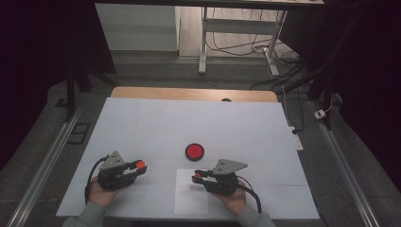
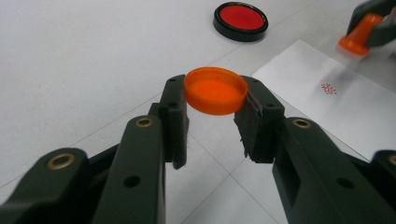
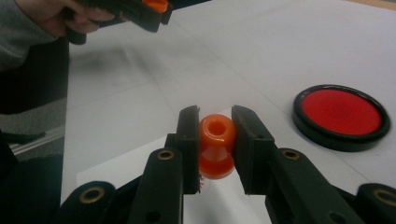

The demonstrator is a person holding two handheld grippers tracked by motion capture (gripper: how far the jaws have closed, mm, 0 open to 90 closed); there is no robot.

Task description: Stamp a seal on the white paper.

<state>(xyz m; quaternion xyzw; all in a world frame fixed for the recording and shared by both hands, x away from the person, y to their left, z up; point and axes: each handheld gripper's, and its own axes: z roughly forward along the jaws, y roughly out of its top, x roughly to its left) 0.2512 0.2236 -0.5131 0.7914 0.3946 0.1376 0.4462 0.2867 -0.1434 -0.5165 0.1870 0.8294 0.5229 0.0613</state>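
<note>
1. Nearest the camera, your hands come in low at the table's near edge, the left hand [image 1: 101, 191] and right hand [image 1: 231, 198] each cupping a gripper from beneath.
2. Your left gripper [image 2: 212, 95] is part-open, its jaws clamped on the rim of an orange cap [image 2: 215, 89], held clear of the table.
3. Your right gripper [image 3: 215, 135] is nearly closed, squeezing an orange stamp [image 3: 216, 144] above the white paper [image 1: 191, 191], which carries a small red mark [image 2: 329, 88].
4. The red ink pad [image 1: 194, 151] sits just beyond, between both grippers.
5. White table cover [image 1: 189, 123]; behind it, a desk frame and trailing cables on a grey floor.
</note>
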